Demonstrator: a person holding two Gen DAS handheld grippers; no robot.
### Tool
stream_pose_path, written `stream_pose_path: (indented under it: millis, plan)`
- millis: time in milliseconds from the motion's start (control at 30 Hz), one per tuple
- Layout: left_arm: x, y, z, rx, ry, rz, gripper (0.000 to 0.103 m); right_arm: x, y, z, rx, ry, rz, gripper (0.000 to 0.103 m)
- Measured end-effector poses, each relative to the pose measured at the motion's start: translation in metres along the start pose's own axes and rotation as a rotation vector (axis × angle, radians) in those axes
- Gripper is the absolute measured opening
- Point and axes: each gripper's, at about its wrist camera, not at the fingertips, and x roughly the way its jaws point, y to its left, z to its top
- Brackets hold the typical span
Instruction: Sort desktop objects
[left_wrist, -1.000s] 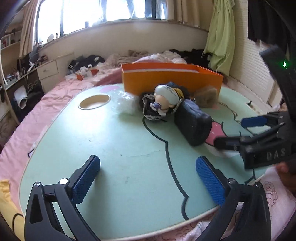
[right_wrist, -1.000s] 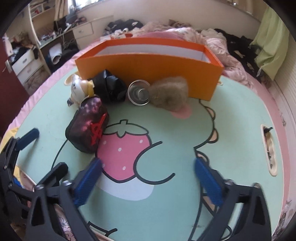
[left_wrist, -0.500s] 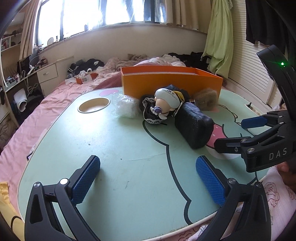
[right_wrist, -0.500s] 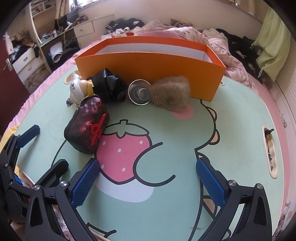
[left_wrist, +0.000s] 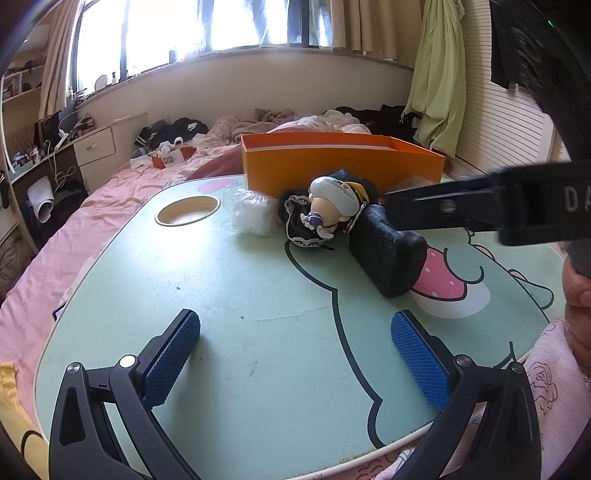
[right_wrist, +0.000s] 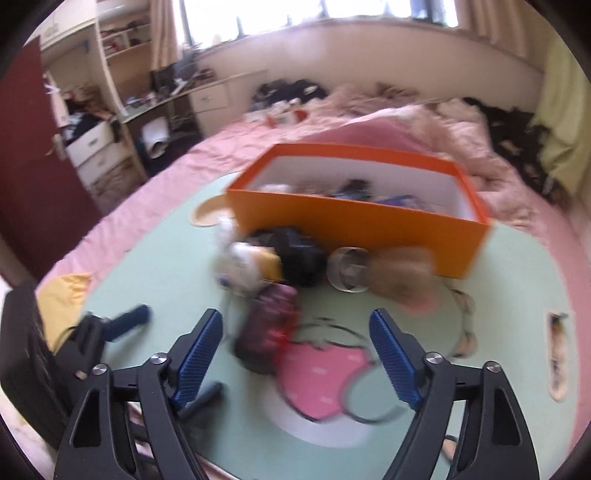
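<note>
**Closing Right Claw Hangs Over the Dark Pouch**

Hovering above the mint-green worktop (left_wrist: 229, 295), the right claw (right_wrist: 295, 354) has its blue pads well apart but narrowing, with nothing pressed between them; the dark pouch (right_wrist: 267, 332) with its red zip pull lies on the surface below and ahead of the gap, untouched. That view is blurred. The left claw (left_wrist: 295, 347) is spread wide over bare worktop near the front edge, holding nothing.

The pouch (left_wrist: 388, 251) lies on the printed strawberry picture, just in front of the pile. Behind it a white-headed figurine (left_wrist: 334, 201) lies against black frilled cloth (left_wrist: 306, 236), with a clear plastic bag (left_wrist: 251, 214) to the left of them in the left view. A clear round cup (right_wrist: 349, 269) lies on its side next to a brown fluffy ball (right_wrist: 402, 269). All sit against the front wall of the orange box (right_wrist: 354, 221), which already holds a few items too blurred to name.
</note>
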Motion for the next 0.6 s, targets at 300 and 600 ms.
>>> stream_pose_path:
  millis: [300, 600]
  plan:
    - [0.0, -0.001, 0.0, 0.0, 0.0, 0.002, 0.103, 0.028, -0.005, -0.01, 0.064, 0.119, 0.016, 0.027]
    - [0.0, -0.001, 0.001, 0.001, -0.001, 0.001, 0.103, -0.013, -0.048, -0.035, 0.201, 0.031, -0.093, 0.027]
